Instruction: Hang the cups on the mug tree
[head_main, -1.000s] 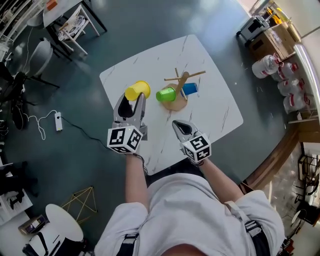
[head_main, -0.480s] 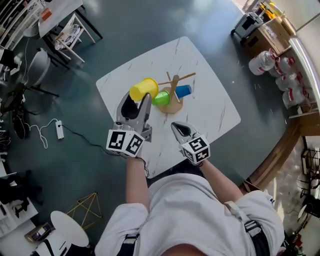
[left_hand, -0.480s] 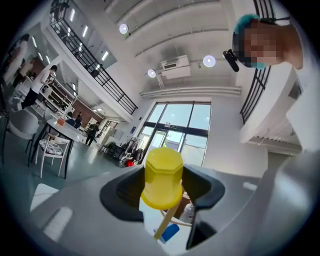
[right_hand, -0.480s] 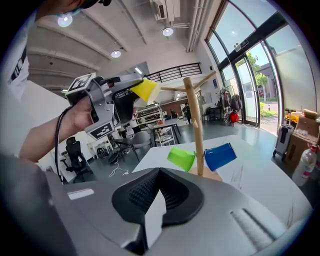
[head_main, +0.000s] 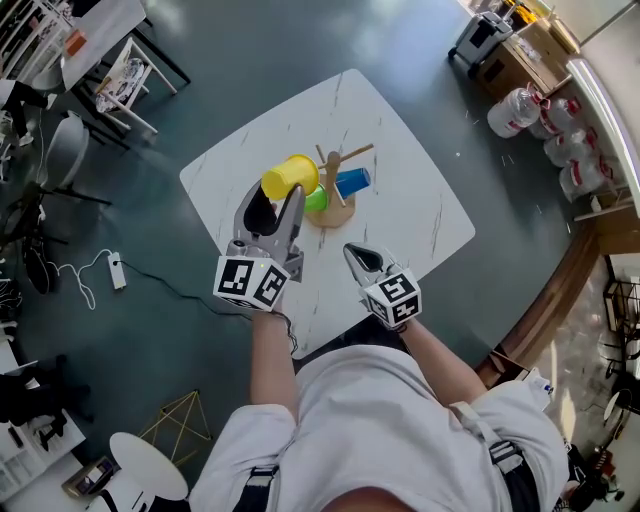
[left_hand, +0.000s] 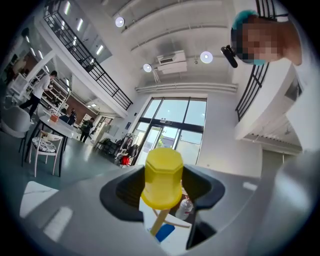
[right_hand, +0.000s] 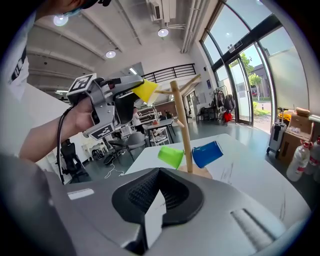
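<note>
Over the white marble-pattern table (head_main: 410, 215), the left gripper (head_main: 272, 200) is raised with the yellow cup (head_main: 290, 176) clamped between its jaws, which stand part-way apart on the cup's sides. The left gripper view shows the cup's closed octagonal end facing the camera. The cup sits at the jaw tips, just beside an upper peg of the wooden mug tree (head_main: 332, 187); the right gripper view places it right at a peg tip, but contact cannot be confirmed. A green cup (head_main: 317, 200) and a blue cup (head_main: 352, 182) hang tilted on lower pegs, on either side of the pole. The right gripper (head_main: 354, 250) has its jaws together with nothing between them, over the table's near edge, closer to the person than the tree. Floor is dark grey-green. White chairs (head_main: 128, 68) stand at upper left, large water bottles (head_main: 515, 110) at right, and a power strip (head_main: 117, 270) with its cable lies on the floor at left.
</note>
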